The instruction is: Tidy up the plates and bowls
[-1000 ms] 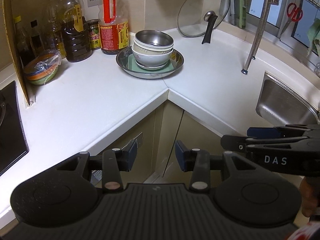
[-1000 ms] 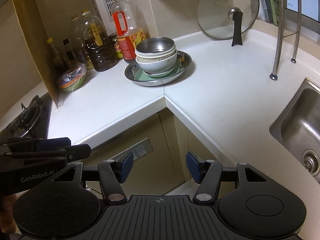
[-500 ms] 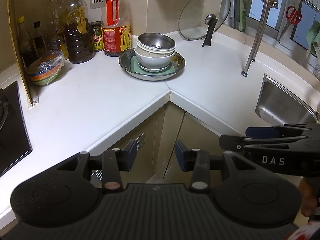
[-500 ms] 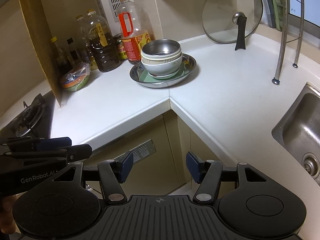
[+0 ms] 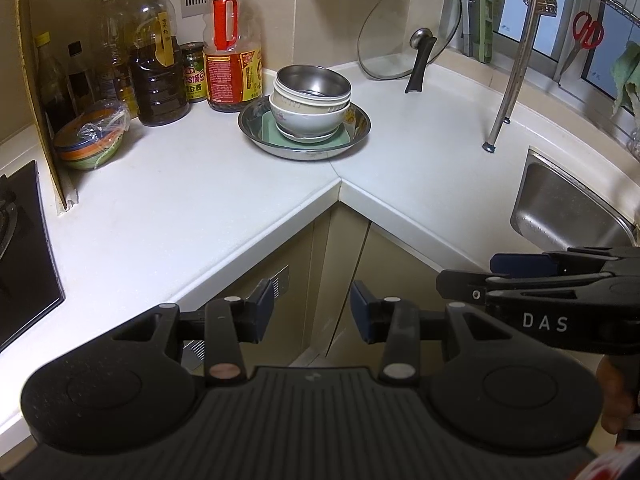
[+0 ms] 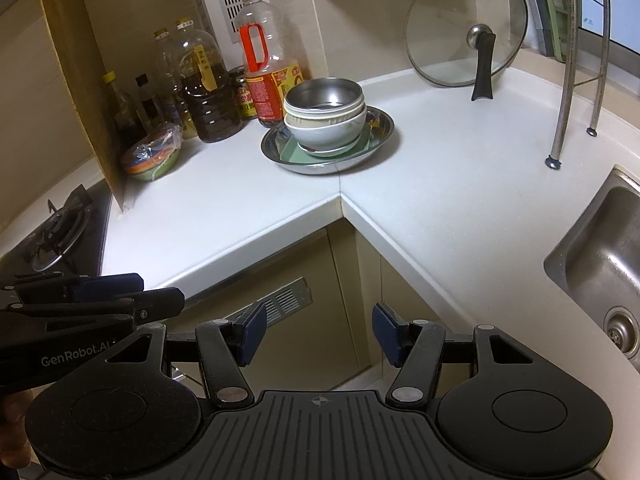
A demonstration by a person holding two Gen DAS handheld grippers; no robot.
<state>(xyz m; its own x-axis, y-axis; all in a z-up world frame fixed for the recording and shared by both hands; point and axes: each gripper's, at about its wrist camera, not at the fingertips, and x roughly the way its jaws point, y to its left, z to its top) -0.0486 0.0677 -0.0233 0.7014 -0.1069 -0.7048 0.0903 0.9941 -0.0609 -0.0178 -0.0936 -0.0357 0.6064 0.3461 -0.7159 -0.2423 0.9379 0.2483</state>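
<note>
Steel and glazed ceramic, the stacked bowls (image 5: pixel 311 105) nest in the metal plate (image 5: pixel 360 128) on the bench, just right of the oil bottle (image 5: pixel 232 52); stiff, slick, breakable, best pinched at a rim, while left gripper (image 5: pixel 311 310) and right gripper (image 6: pixel 318 333) hang released, well short.

Bare countertop (image 6: pixel 248 216) fronts the bowl stack (image 6: pixel 325 120); bottles (image 6: pixel 208 96) crowd behind.
</note>
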